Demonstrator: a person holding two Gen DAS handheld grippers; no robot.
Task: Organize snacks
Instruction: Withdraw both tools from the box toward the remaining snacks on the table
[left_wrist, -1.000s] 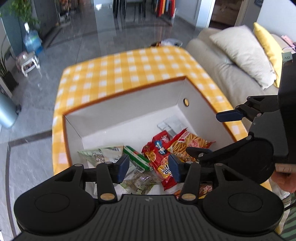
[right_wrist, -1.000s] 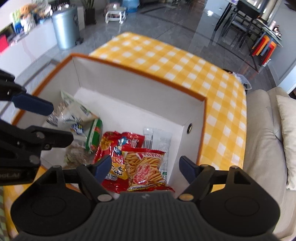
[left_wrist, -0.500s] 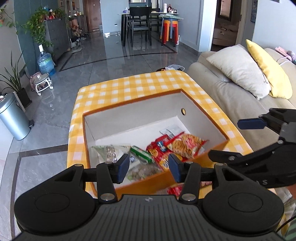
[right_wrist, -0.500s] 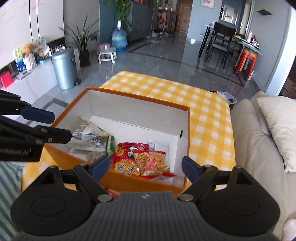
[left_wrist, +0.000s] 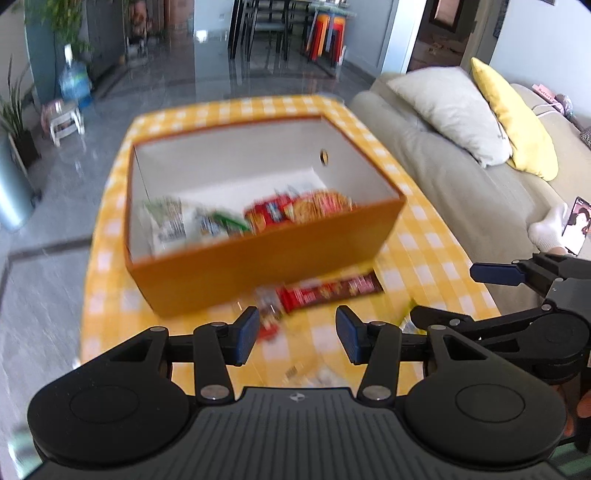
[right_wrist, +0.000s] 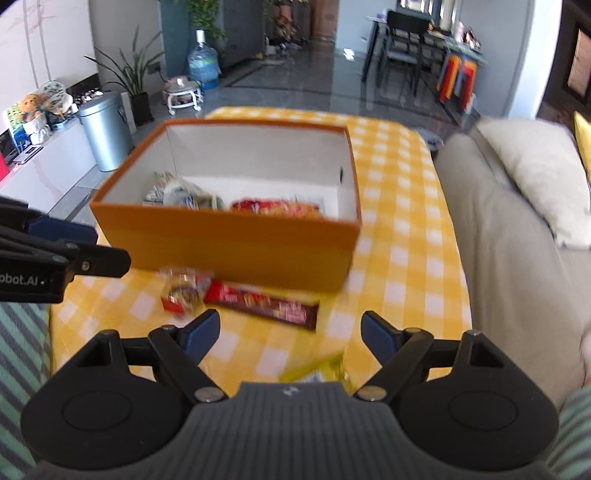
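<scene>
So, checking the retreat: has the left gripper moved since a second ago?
Yes. The left gripper has pulled back from over the box; its near wall and table snacks now show.

Snack packets (left_wrist: 240, 218) in box blurred, labels unreadable; yellow-green wrapper (right_wrist: 314, 365) partly hidden behind right tongs' body.

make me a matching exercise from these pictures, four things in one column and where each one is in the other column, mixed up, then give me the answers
Things:
1. orange box
2. long red and brown snack bar
3. red noodle-snack packet
4. white pillow

Places:
A. inside the box, right part
B. on the sofa
C. standing on the yellow checked tablecloth
D. lying on the cloth just in front of the box

Pairs: 1-C, 2-D, 3-A, 4-B
</scene>
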